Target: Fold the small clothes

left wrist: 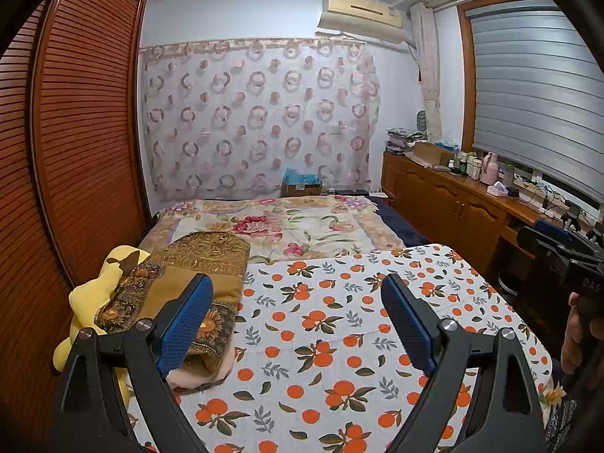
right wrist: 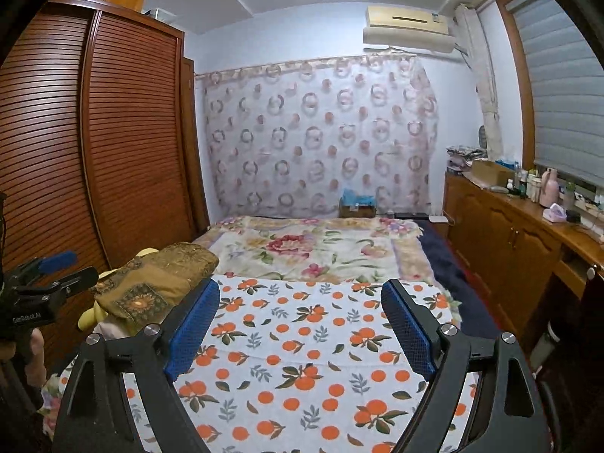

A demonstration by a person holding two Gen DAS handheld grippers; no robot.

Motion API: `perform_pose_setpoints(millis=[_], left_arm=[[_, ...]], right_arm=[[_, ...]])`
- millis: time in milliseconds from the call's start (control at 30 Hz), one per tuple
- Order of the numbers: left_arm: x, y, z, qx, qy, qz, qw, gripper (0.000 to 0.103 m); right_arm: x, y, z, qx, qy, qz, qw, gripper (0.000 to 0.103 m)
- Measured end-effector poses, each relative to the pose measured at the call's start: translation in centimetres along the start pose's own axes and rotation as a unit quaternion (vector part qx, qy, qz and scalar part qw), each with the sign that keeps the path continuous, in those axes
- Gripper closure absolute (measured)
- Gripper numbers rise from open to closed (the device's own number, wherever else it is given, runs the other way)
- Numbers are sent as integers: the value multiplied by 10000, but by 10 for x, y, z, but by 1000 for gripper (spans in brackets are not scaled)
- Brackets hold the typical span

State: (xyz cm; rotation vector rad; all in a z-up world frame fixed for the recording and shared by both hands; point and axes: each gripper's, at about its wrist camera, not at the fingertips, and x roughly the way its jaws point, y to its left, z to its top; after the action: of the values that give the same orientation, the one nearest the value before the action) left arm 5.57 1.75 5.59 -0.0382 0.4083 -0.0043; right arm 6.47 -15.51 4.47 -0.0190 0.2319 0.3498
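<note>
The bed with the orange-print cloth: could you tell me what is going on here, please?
A person holds a pair of tongs in each hand over the orange-print cloth spread on the bed. Both the left tongs and the right tongs are open and empty. A folded brown garment lies on a pile at the cloth's left edge, with something yellow beneath it. Nothing is being folded right now.

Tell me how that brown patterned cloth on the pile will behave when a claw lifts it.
The brown cloth likely hangs floppy: it drapes over the pile and sags at its edges. It seems light, being thin fabric. One-corner grabs may unfold it, since it lies loosely folded over the yellow garment.
</note>
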Motion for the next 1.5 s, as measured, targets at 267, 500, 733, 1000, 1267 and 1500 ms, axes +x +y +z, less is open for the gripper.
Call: perform_pose_setpoints(millis=[267, 500, 733, 1000, 1267, 1500], left_arm=[[0, 0, 0, 7, 2, -4, 10000, 12], [0, 1, 0, -6, -6, -8, 10000, 12], [0, 1, 0, 6, -1, -4, 10000, 12], [0, 0, -1, 12, -2, -1, 10000, 12], [-1, 1, -1, -2, -13, -5, 10000, 12], [-1, 1, -1, -4, -21, 2, 10000, 12]], right_arm=[[-4, -4, -1, -12, -44, -58, 10000, 14], [-7, -4, -4, -40, -51, -65, 10000, 14], [-12, -8, -1, -61, -56, -69, 9999, 14], [-15, -12, 0, -94, -53, -61, 9999, 14], [-16, -13, 2, -108, -55, -67, 9999, 14], [-18, -15, 4, -119, -75, -61, 9999, 14]])
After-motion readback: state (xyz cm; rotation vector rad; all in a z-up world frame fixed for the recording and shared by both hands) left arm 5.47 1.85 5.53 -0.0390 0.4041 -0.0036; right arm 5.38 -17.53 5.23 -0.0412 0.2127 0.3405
